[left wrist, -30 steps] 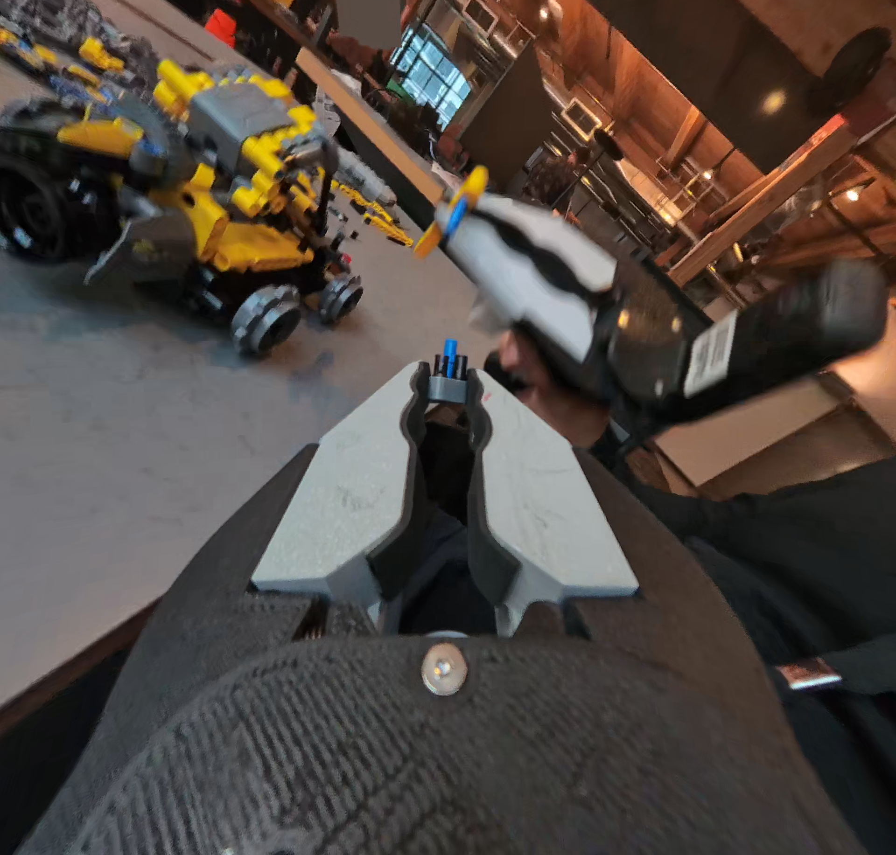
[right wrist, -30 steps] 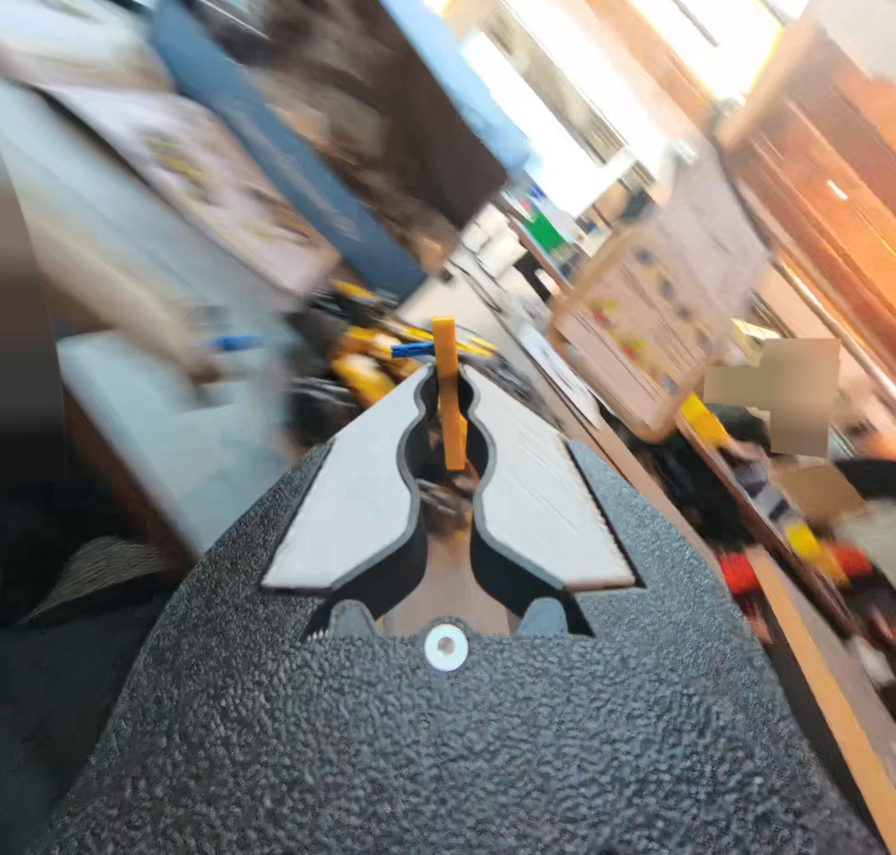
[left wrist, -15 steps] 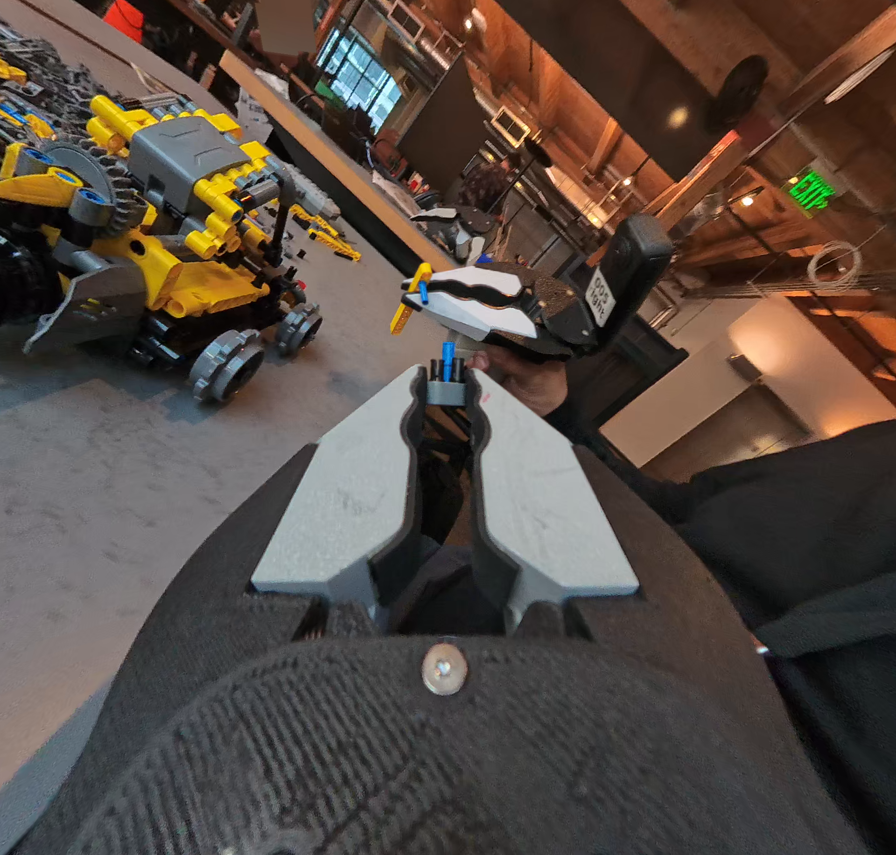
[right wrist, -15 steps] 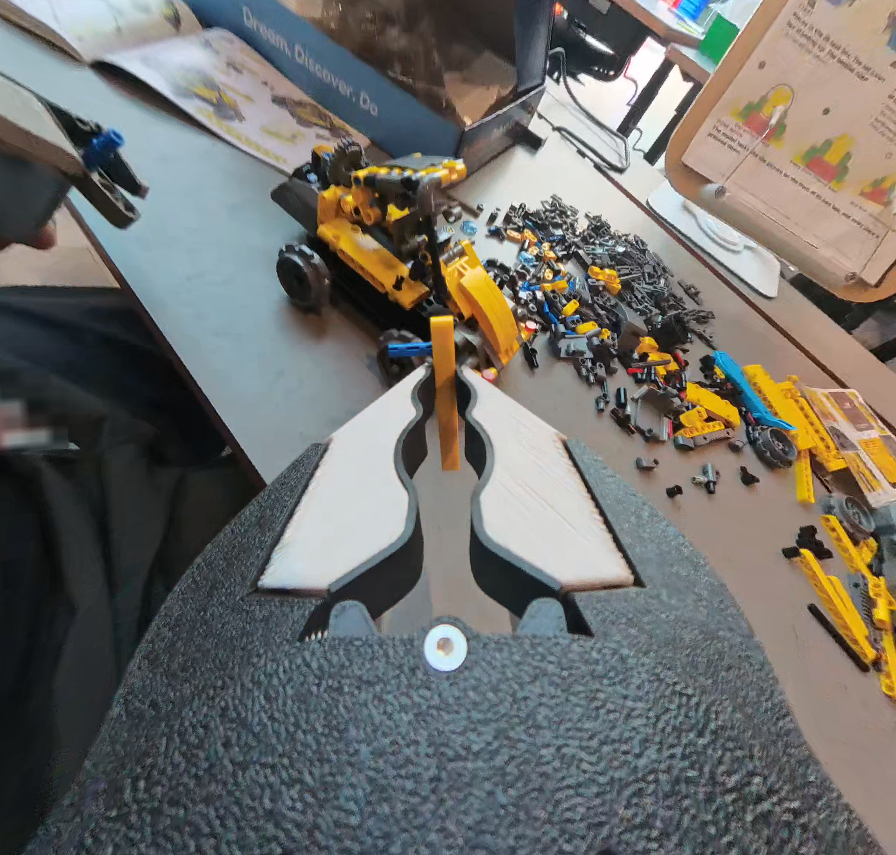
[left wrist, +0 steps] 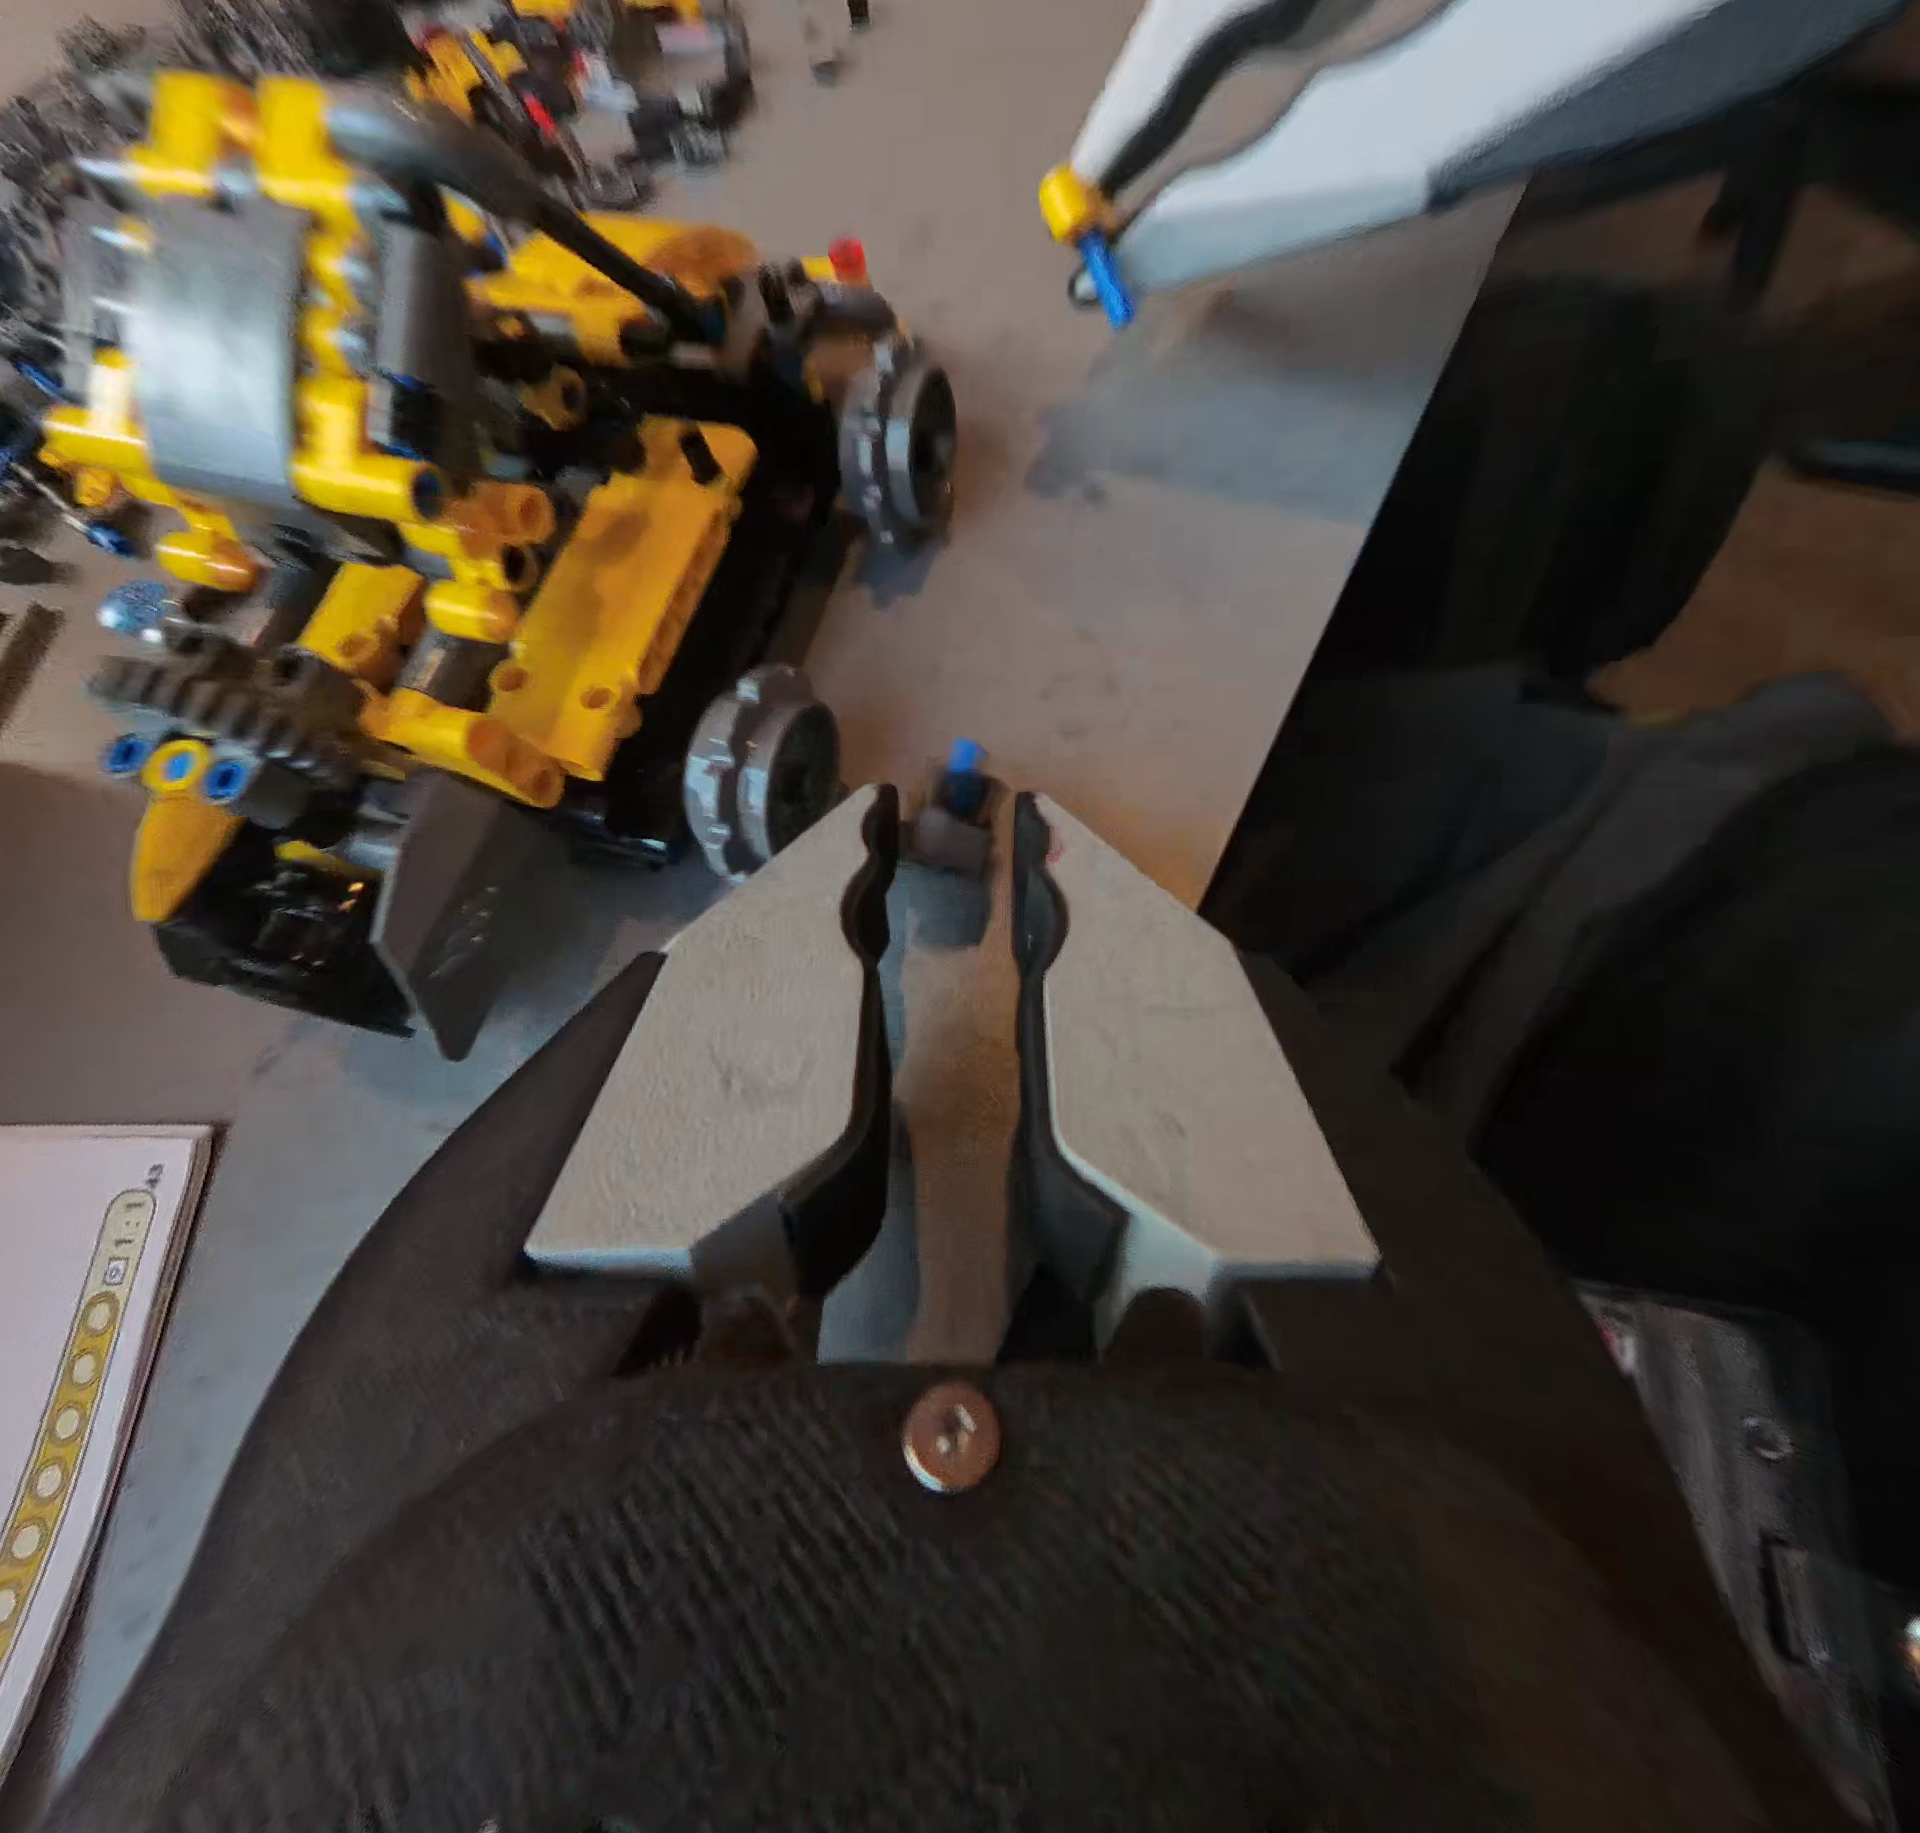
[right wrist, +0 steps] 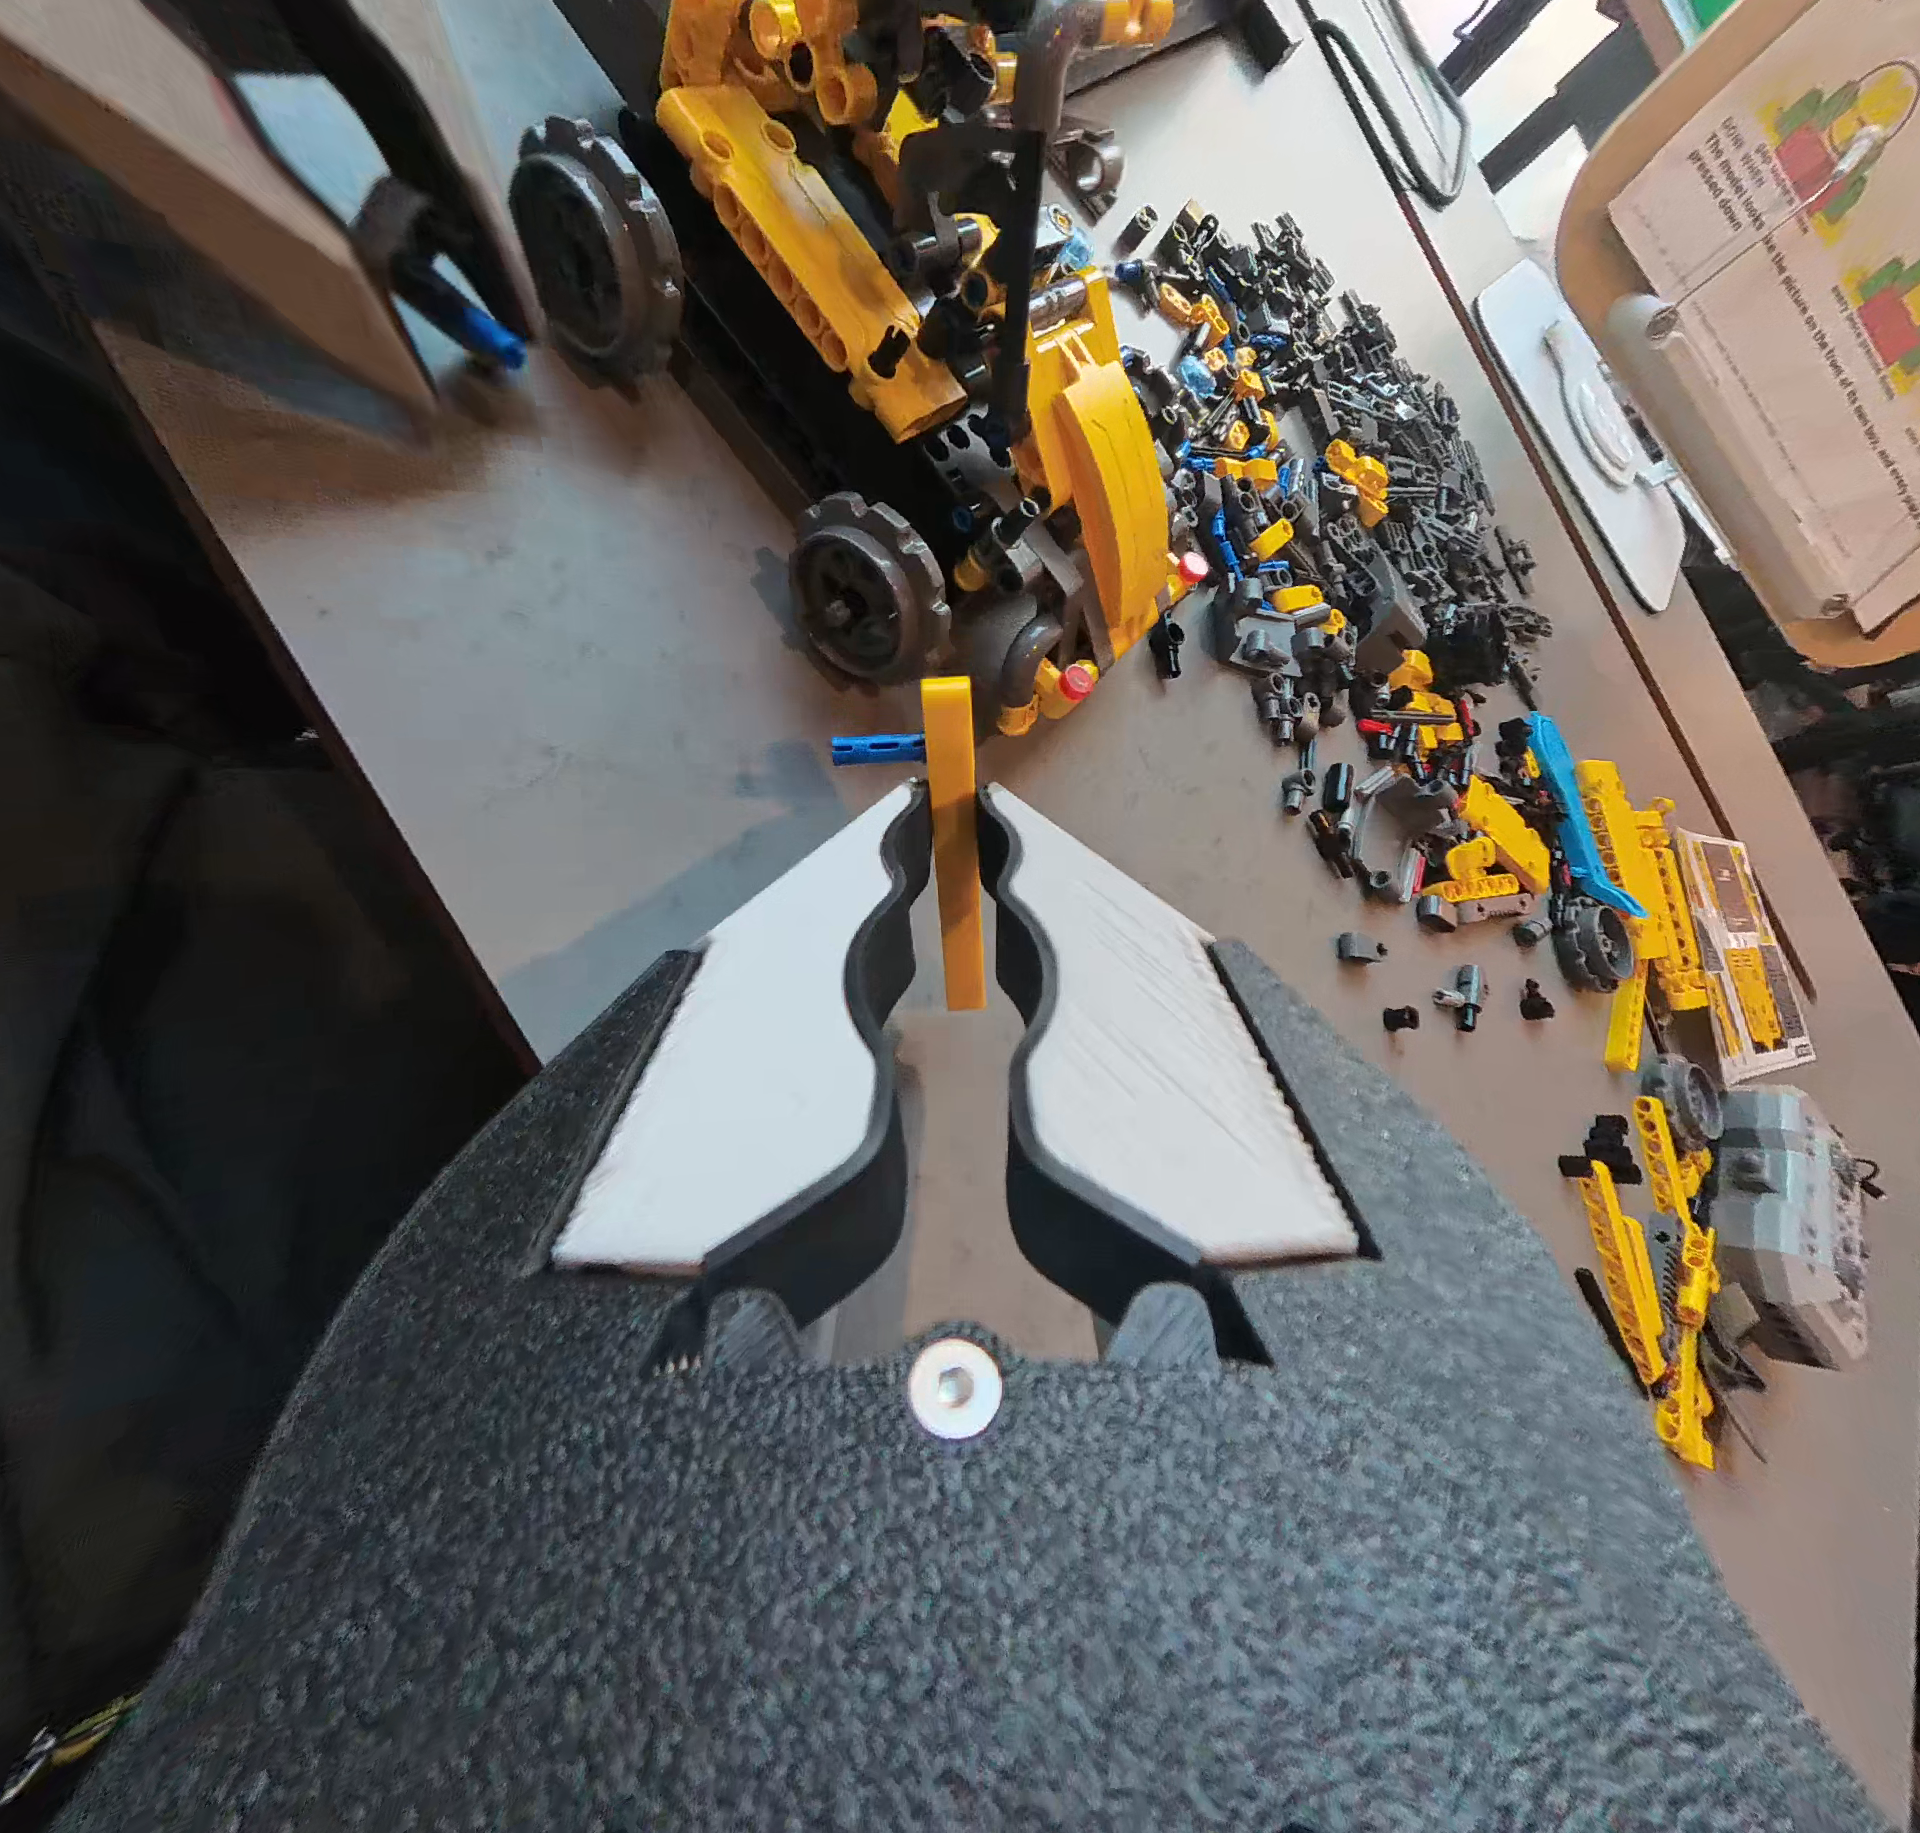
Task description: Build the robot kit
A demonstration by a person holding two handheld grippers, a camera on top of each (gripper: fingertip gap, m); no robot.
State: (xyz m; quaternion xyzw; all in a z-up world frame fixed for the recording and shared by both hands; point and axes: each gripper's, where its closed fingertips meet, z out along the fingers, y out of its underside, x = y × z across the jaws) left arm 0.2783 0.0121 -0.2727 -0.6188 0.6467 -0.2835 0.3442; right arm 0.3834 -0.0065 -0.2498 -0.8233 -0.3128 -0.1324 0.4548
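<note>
My left gripper (left wrist: 951, 812) is shut on a small grey connector with a blue pin (left wrist: 958, 817), held just above the table near its front edge. My right gripper (right wrist: 951, 801) is shut on a thin yellow beam (right wrist: 954, 848) that carries a blue pin (right wrist: 878, 747) on its left side. A yellow and black brick vehicle (left wrist: 436, 495) stands on the grey table (left wrist: 1122, 578), left of the left gripper; it also shows in the right wrist view (right wrist: 894, 308). The right gripper shows at the top right of the left wrist view (left wrist: 1081, 225), the left gripper at the upper left of the right wrist view (right wrist: 436, 266).
Several loose bricks (right wrist: 1351, 495) lie in a heap right of the vehicle. A grey motor block with yellow beams (right wrist: 1766, 1253) lies at the right. An open instruction booklet (left wrist: 73, 1295) lies at the lower left. The table's front edge (left wrist: 1309, 661) drops off beside the grippers. The gap from one gripper's tips to the other's is roughly 12 cm.
Both grippers have tilted down from the room towards the table and come close over the vehicle. Each still holds its piece.
</note>
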